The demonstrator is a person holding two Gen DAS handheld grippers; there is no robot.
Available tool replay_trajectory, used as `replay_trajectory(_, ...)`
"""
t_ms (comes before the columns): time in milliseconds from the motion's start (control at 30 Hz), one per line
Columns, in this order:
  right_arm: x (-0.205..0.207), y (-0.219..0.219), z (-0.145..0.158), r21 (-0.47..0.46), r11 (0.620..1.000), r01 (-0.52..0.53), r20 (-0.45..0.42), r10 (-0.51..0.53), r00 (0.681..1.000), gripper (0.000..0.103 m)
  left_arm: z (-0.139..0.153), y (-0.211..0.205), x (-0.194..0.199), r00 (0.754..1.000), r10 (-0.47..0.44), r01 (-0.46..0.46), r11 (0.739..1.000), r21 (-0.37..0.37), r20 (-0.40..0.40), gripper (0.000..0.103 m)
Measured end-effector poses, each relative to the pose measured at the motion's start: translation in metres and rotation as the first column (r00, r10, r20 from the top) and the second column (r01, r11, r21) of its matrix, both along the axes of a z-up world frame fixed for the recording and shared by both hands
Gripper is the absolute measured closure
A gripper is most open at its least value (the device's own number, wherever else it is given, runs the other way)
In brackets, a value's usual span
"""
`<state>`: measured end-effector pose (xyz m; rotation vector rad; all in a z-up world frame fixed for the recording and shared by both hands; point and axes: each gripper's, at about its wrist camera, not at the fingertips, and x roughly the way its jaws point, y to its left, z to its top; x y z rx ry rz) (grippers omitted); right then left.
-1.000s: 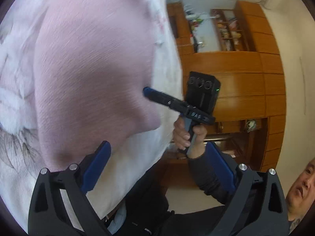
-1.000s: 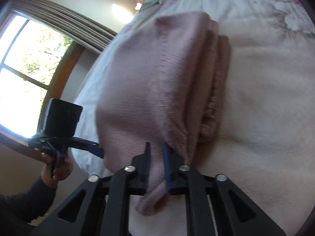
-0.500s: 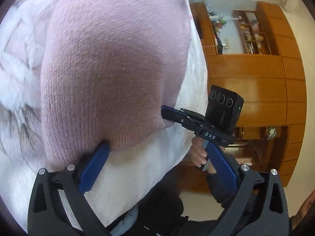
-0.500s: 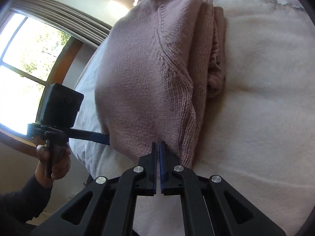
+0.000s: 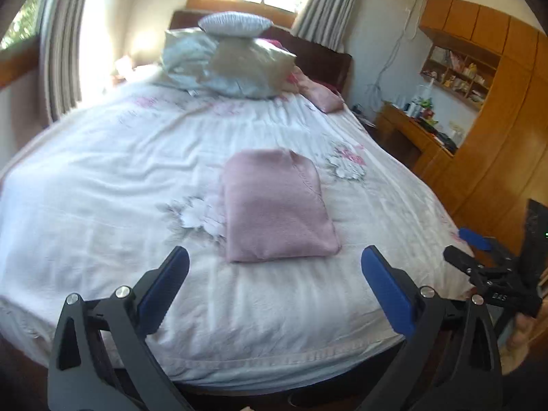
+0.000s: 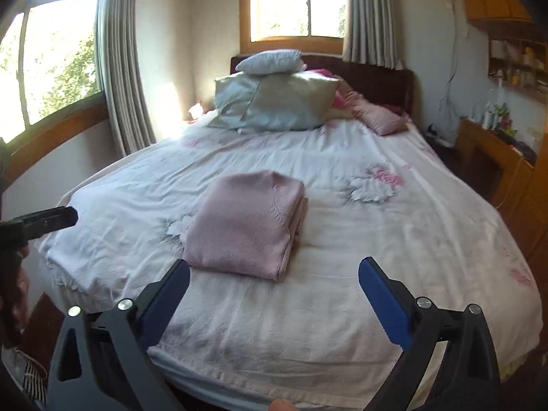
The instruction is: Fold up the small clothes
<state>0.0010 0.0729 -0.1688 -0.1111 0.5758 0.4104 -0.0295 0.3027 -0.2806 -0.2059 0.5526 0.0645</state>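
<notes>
Left hand-held gripper (image 5: 274, 274), nearest the lens, fingers spread wide and holding nothing, poised over the foot of the bed (image 5: 102, 188). Right hand-held gripper (image 6: 274, 284) likewise spread and empty, at the same end of the bed; in the left view it appears at the far right edge (image 5: 479, 250). Beyond both, the pink sweater (image 5: 277, 205), folded into a compact rectangle, lies flat on the floral sheet (image 6: 376, 239) near the middle of the bed, touched by neither gripper; its stacked layers show at its right edge in the right view (image 6: 246, 226). Farther back, pillows (image 6: 274, 102) piled against the headboard (image 6: 376, 75). Behind, a curtained window (image 6: 294, 0); wooden cabinets (image 5: 496, 102) at right.
</notes>
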Motion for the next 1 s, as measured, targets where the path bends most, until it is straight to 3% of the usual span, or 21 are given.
replay_trajectory(67,-0.021,-0.005,0.02,0.05,0.999,0.006,-0.047,-0.003,0.999,0.004,0.018,-0.011,-0.032,0.999,0.052,-0.052,0.999,0.013,0.001,0.003)
replay_trajectory(167,-0.047,-0.014,0.035,0.164,0.986,-0.033,-0.123,0.053,0.991,0.004,0.04,-0.021,-0.062,1.0,0.003,-0.003,0.999,-0.037,0.012,0.003)
replay_trajectory(300,-0.076,-0.007,0.04,0.056,0.997,0.057,-0.149,-0.048,0.988,0.004,0.021,-0.021,-0.089,0.98,0.103,-0.097,0.994,0.041,-0.17,0.003)
replay_trajectory(367,-0.092,-0.002,0.038,-0.04,0.994,0.098,-0.099,-0.102,0.99,0.004,0.012,-0.022,-0.101,0.979,0.087,-0.089,0.996,-0.003,-0.183,0.003)
replay_trajectory(433,-0.102,0.002,0.033,-0.078,0.99,0.118,-0.097,-0.126,0.987,0.004,0.009,-0.025,-0.11,0.977,0.082,-0.084,0.996,-0.005,-0.195,0.003)
replay_trajectory(667,-0.115,0.0,0.025,-0.077,0.988,0.136,-0.118,-0.145,0.982,0.004,0.002,-0.037,-0.127,0.979,0.058,-0.054,0.998,0.026,-0.194,0.003)
replay_trajectory(1000,-0.115,0.007,0.025,-0.083,0.99,0.114,-0.113,-0.123,0.986,0.004,-0.005,-0.03,-0.121,0.973,0.084,-0.077,0.996,0.039,-0.216,0.003)
